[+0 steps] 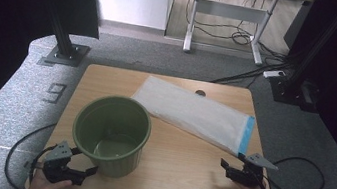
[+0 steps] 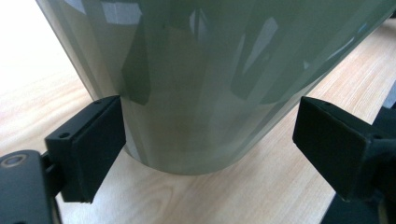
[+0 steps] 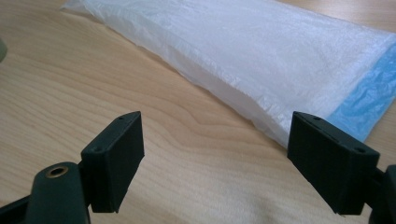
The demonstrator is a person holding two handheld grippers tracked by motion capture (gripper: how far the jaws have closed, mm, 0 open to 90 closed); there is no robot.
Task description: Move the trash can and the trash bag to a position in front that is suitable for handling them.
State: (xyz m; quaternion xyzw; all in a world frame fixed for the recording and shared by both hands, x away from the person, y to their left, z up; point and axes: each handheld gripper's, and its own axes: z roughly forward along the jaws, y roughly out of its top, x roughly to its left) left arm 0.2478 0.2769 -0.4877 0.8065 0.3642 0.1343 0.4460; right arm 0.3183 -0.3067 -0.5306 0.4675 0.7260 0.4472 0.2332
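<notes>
We have the right gripper point(image 1: 235, 171), jaws wide and empty, nearest the folded bin bag point(image 1: 194, 113); its long axis runs diagonally toward the table's point(image 1: 184, 178) right edge. Left gripper point(image 1: 76, 162), also wide, flanks the green bin point(image 1: 111, 134) unclamped.

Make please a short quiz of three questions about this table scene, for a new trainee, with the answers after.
1. True or false: the green bin stands upright on the table and has nothing in it.
2. Which end of the folded white bag carries the blue strip: the end near the right gripper, or the far end?
3. Is the left gripper A) shut on the bin's rim, B) open, low beside the bin's wall, or C) open above the bag?

Key:
1. True.
2. The end near the right gripper.
3. B.
</notes>
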